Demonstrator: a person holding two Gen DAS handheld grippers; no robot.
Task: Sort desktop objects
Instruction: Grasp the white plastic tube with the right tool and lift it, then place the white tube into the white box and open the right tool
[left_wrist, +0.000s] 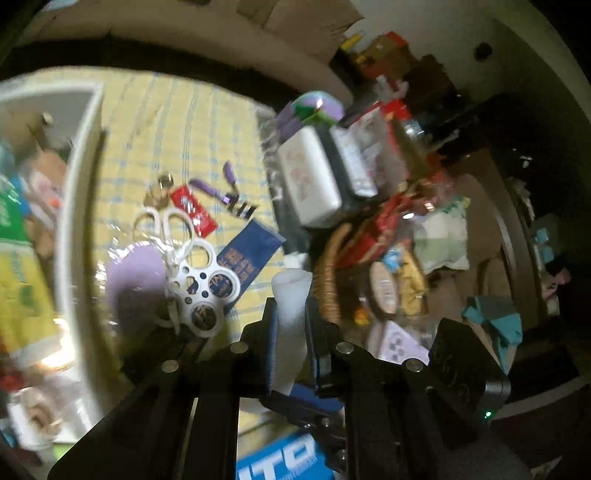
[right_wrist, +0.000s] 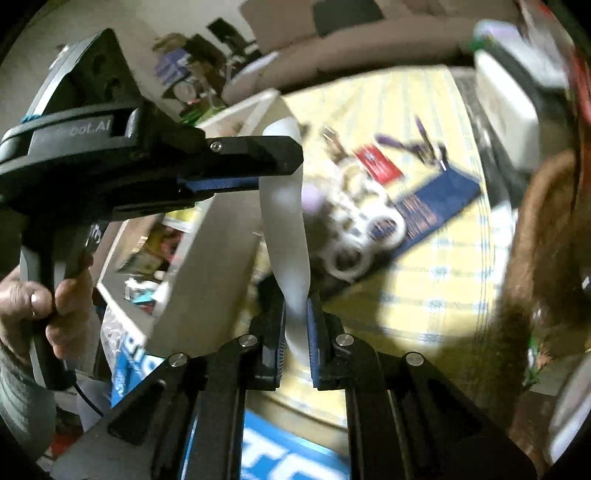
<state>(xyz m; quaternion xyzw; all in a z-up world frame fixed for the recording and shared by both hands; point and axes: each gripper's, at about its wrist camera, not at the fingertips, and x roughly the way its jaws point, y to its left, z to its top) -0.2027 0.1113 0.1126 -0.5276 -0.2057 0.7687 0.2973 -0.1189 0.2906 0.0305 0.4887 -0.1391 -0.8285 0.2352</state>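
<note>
The white squeeze tube (right_wrist: 286, 221) hangs in the air above the yellow checked bench (right_wrist: 436, 266), pinched at both ends: my right hand-held gripper (right_wrist: 295, 332) is clamped on its flat tail, my left hand-held gripper (left_wrist: 290, 325) on the other end. It looks light, soft and slick, so I judge the flat crimped tail the surest hold. Below lie white scissors (left_wrist: 166, 221), a navy tube (left_wrist: 251, 254) and a red packet (left_wrist: 194, 210), beside a woven basket (left_wrist: 328, 273).
</note>
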